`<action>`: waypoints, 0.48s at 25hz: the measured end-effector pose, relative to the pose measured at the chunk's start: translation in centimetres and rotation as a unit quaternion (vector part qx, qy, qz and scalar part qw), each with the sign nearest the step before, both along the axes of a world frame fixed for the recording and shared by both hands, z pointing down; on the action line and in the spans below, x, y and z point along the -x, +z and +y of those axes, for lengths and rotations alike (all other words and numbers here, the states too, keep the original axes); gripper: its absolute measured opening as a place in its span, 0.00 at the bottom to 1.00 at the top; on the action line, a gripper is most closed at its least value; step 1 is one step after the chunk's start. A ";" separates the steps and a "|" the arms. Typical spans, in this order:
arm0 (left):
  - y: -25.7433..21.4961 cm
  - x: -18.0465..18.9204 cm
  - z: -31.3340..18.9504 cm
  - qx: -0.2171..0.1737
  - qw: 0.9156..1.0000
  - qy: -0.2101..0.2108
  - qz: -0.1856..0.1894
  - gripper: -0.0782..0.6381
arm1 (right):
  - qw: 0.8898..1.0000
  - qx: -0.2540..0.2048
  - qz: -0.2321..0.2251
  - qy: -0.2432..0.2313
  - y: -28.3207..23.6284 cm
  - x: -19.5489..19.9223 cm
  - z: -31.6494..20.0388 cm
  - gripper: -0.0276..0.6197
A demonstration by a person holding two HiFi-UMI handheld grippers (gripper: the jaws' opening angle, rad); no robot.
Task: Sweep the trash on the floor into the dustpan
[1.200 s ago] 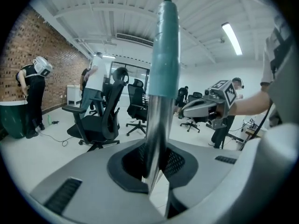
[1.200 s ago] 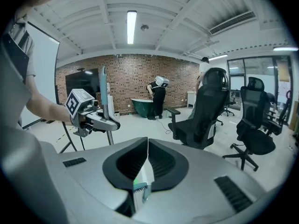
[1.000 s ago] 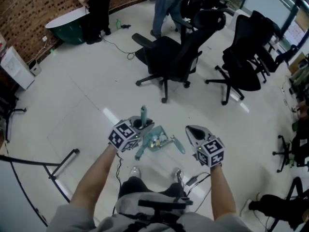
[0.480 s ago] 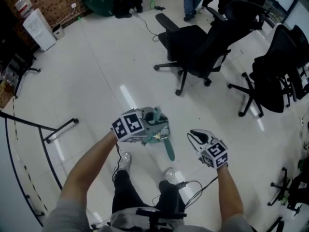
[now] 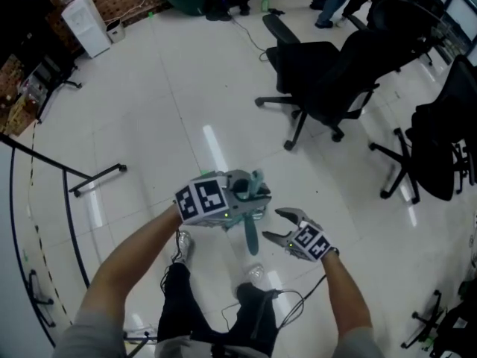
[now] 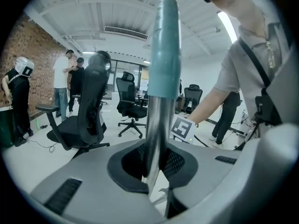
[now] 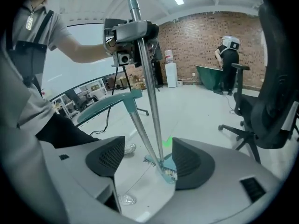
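My left gripper is shut on an upright metal pole with a teal grip on top; the pole runs down to a teal dustpan and brush head on the floor. A second pole leans beside it, and its teal handle points toward me. This handle lies ahead of my right gripper and to its left. The right gripper is opening, with nothing pressed between its pads. Small pale bits show at the teal head, too small to tell apart.
Black office chairs stand ahead, with another chair to the right. A black-legged stand is at the left and a white unit at the far left. My shoes and a cable are below. A person stands by a green tub.
My right gripper has dropped lower, rolled, and gone from shut to wide open. The left gripper has shifted a little with its pole still gripped.
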State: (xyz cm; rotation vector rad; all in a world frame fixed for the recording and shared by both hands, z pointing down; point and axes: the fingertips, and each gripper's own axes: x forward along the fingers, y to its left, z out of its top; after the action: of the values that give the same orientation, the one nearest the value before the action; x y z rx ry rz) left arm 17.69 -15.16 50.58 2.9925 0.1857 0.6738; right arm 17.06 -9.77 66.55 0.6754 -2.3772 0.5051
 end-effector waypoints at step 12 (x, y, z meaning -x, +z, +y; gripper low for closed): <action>1.5 1.1 2.2 0.000 1.000 -0.021 0.013 0.16 | 0.987 -0.027 -0.102 -0.121 0.7 7.9 -2.5 0.53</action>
State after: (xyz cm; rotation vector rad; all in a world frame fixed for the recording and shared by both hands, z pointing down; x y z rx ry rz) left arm 16.60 -13.01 52.13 2.9974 0.1232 0.6300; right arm 9.13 -12.26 67.20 0.3628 -2.6291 0.4235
